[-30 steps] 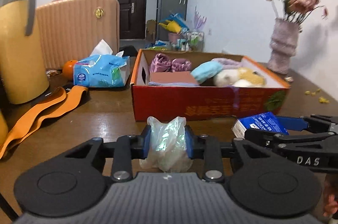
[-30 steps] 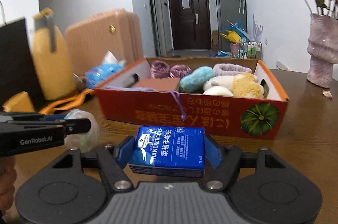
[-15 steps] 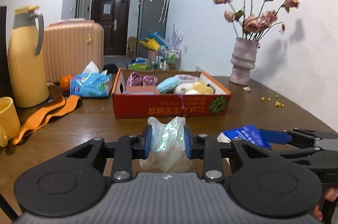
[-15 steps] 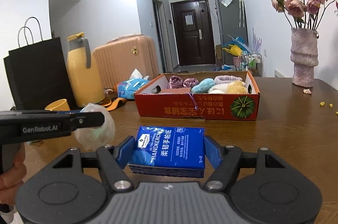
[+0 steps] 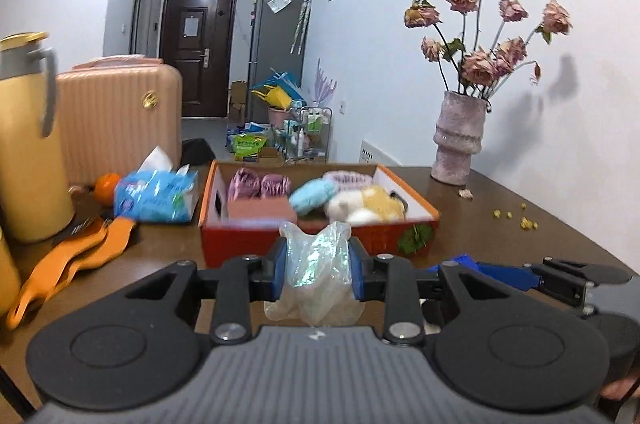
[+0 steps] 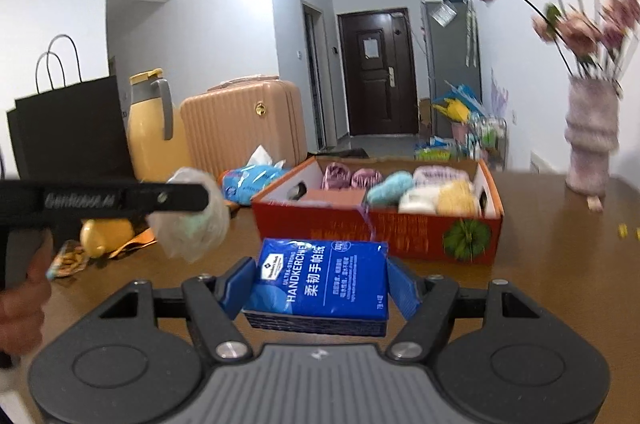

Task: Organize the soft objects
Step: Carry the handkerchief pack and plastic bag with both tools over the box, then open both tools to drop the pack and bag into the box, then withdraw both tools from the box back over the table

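Observation:
My left gripper (image 5: 318, 272) is shut on a crumpled clear plastic bag (image 5: 316, 276), held above the table; the bag also shows in the right wrist view (image 6: 192, 216). My right gripper (image 6: 320, 284) is shut on a blue handkerchief tissue pack (image 6: 324, 280), also raised. The red-orange cardboard box (image 5: 320, 240) stands ahead on the brown table, holding pink, blue, white and yellow soft items (image 5: 340, 195). The box shows in the right wrist view too (image 6: 376, 232). The right gripper shows at the right of the left wrist view (image 5: 520, 276).
A yellow thermos (image 5: 28, 143), an orange strap (image 5: 68, 260), a blue tissue packet (image 5: 156, 195) and a small orange (image 5: 106, 183) lie left of the box. A vase of dried roses (image 5: 460, 143) stands at the right. A black paper bag (image 6: 68, 131) and a peach suitcase (image 6: 240, 127) are behind.
Both grippers have pulled back from the box and risen, each still holding its item. The box now looks smaller and farther off.

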`<state>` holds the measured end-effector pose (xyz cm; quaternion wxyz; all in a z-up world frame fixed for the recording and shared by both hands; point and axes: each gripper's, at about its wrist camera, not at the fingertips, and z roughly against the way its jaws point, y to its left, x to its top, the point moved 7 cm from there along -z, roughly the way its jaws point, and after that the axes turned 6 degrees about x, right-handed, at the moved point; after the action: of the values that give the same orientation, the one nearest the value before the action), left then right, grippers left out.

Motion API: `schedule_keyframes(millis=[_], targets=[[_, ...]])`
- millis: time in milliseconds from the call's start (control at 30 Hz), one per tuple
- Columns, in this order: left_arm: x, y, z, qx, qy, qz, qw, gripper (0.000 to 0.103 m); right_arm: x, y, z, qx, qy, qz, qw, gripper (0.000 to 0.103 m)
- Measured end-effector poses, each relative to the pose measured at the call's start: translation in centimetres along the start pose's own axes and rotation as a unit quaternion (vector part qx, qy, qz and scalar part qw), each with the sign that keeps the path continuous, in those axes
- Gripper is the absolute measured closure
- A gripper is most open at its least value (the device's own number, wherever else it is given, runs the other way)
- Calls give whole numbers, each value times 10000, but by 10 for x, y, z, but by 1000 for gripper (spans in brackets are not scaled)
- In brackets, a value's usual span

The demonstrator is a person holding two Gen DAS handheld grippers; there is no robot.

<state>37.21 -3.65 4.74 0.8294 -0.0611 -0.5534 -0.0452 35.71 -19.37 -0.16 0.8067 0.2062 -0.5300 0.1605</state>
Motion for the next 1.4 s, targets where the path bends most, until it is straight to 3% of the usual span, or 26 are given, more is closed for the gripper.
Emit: schedule_keyframes(millis=[167,300,467,667,700,767,1067,1400], targets=[[44,0,-71,-87,-57,-97,9999,72,44,-24,-61,30,-77,243,9997,33],[65,4,-135,-76,116,36,9999,72,68,-52,-119,-85,43,320,9994,33],[71,0,-193,-183,283,7,9994,72,70,-75,-187,-39,410,358,9985,33],[60,3,-238,-182,499,60,9986,64,61,-87,-221,-3,486,280,9984,26],[58,3,-242,-223,501,69,9985,53,57,-86,-221,-4,466,339,9983,25],[54,2,-246,-238,492,47,9985,47,55,-90,-219,-125,417,369,9984,20],[64,7,-227,-99,460,77,9989,43,68,-99,-190,-316,276,199,9989,19],[98,12,-148,230,73,-13,9997,32,115,-95,-114,-567,-75,136,9983,16]])
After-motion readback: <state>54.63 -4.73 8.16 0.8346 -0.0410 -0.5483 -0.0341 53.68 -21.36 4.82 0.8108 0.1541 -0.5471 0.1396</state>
